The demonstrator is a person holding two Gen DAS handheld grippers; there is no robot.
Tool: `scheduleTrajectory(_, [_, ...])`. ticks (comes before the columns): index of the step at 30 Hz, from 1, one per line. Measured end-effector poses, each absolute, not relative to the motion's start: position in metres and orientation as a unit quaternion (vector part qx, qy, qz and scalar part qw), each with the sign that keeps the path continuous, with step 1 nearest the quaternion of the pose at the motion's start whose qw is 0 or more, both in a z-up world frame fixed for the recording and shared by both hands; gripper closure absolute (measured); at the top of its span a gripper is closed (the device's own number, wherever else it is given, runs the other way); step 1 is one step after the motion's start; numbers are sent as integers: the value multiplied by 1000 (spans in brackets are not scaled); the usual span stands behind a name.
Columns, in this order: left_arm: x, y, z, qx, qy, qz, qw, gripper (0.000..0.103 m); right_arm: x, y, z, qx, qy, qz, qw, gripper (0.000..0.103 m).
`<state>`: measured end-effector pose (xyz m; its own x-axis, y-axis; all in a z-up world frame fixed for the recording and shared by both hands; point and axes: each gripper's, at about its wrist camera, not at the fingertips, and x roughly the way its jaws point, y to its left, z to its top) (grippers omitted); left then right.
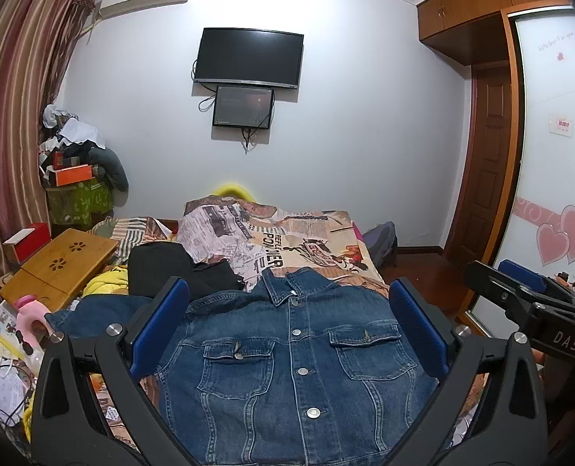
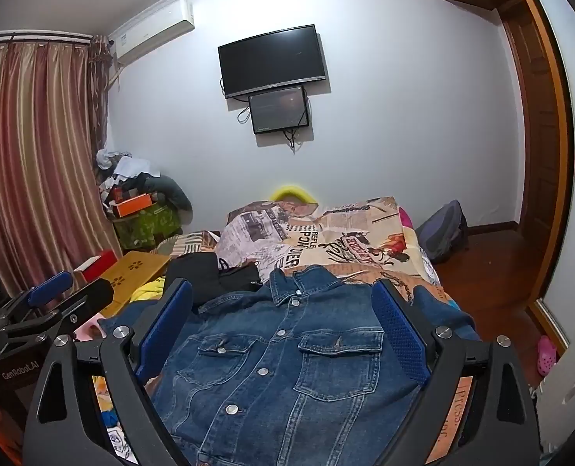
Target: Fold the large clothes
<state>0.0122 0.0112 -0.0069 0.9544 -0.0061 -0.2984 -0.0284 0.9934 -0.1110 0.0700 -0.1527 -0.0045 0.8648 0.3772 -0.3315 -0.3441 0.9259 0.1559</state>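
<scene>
Fingers wide on both grippers, nothing held: left gripper (image 1: pixel 287 322) and right gripper (image 2: pixel 283 326) hover over the jacket (image 1: pixel 295 361), each pointing slightly down. Blue pads (image 1: pixel 157 322) clear of the cloth.

Jacket spread face up on the bed (image 1: pixel 326 240), buttoned, collar toward the far wall, one sleeve (image 1: pixel 93 310) trailing off to the left, the other (image 2: pixel 439 306) toward the right edge.

Denim: probably heavy, thick, fairly stiff for cloth, not slippery, not fragile. Likely to hold a crease but resist a tight fold. Best taken at shoulder seams, cuffs or hem corners, away from the metal buttons (image 1: pixel 312 412).

Containers: green bin (image 1: pixel 79 202) in the corner, heaped with boxes and clothes. Contents otherwise unclear.
</scene>
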Motion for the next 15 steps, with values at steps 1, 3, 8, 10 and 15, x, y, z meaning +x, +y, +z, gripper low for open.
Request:
scheduleTrajectory(1, [12,11,-7,-57,152,5,987,0,71,-152,-4,46,181,187,964,11])
scheduleTrajectory(3, [13,11,-8,-57,153,4,987,0,71,-152,-5,46,182,188,964,11])
scheduleTrajectory(8, [12,11,-9,-55,153,4,987,0,71,-152,-7,46,182,188,964,11])
scheduleTrajectory(10, [12,11,-10,-55,154,4,987,0,69,-150,-5,45,183,188,964,11])
scheduleTrajectory(15, [12,11,-8,-55,155,2,986,0,70,-150,-7,45,184,188,964,11])
